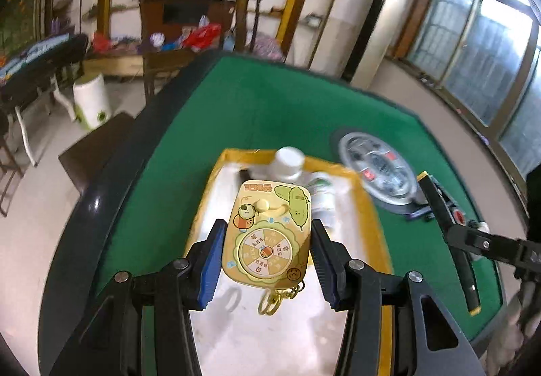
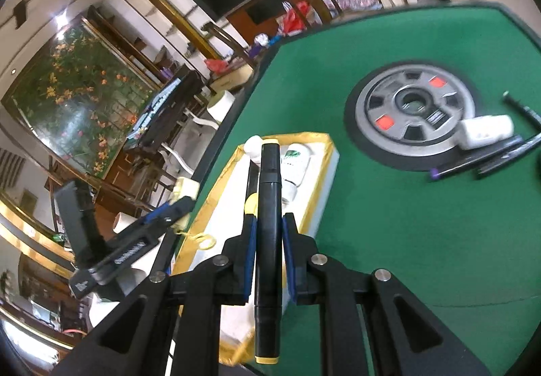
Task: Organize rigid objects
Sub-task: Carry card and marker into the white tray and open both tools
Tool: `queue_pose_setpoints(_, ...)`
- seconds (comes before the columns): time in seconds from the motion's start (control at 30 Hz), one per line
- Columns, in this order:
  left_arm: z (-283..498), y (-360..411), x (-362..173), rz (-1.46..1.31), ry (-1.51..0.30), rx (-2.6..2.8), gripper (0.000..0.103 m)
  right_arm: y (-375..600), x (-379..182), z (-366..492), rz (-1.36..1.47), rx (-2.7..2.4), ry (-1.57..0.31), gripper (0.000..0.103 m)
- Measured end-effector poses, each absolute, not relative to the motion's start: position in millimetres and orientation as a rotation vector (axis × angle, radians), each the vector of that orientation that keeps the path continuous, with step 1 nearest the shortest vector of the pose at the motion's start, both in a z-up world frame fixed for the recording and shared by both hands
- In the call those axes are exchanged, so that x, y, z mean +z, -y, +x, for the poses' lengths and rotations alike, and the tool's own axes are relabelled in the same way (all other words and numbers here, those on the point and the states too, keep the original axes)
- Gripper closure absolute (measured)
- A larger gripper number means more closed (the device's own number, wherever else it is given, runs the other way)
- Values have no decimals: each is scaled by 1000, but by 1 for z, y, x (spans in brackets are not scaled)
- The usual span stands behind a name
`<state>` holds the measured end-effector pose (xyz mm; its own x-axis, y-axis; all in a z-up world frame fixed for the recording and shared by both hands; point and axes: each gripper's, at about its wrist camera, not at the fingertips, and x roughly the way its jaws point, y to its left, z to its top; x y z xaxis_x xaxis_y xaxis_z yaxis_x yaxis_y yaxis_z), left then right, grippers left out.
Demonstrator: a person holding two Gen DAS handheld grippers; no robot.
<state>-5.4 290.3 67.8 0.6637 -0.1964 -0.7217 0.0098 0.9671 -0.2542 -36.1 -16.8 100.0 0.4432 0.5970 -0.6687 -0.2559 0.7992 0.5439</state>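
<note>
My left gripper [image 1: 267, 234] is shut on a yellow cartoon toy [image 1: 267, 230] with a spinner wheel and a gold key ring, held above the white tray [image 1: 372, 217] with a yellow rim. A white bottle [image 1: 289, 161] and a small white tube [image 1: 323, 203] lie at the tray's far end. My right gripper [image 2: 267, 227] is shut on a black marker [image 2: 268, 223] with yellow ends, held near the tray's [image 2: 321, 179] right edge. The right gripper with its marker shows at the right in the left wrist view [image 1: 449, 223]. The left gripper shows at the left in the right wrist view [image 2: 175, 206].
The tray stands on a green felt table [image 2: 405, 223] with a dark rim. A round silver and black centre panel [image 2: 412, 105] is set in the felt. Beside it lie a white box [image 2: 487, 130] and dark pens [image 2: 473, 162]. Chairs and cluttered furniture stand beyond the table.
</note>
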Motion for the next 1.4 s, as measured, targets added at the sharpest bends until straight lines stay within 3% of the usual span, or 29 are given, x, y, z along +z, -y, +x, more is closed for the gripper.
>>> queue_pose_setpoints(0.57,51,-285,25,-173,-963,-64,50,-54,44,25,300,343,-1076,88)
queue_pose_setpoints(0.7,46,-289,29,-210,-960,-81,35,-59,39,27,253,304,-1066,88)
queue_pose_setpoints(0.97,25,-297,57,-291,-892,-104,33,-54,33,33,252,280,-1051,87)
queue_pose_setpoints(1.07,13,-296,67,-285,-864,-95,31,-52,38,29,266,296,-1026,81)
queue_pose_setpoints(1.17,-3,-286,72,-263,-849,-100,29,-47,48,24,252,298,-985,64)
queue_pose_setpoints(1.4,-38,-254,87,-194,-798,-91,29,-25,77,-7,204,313,-872,59)
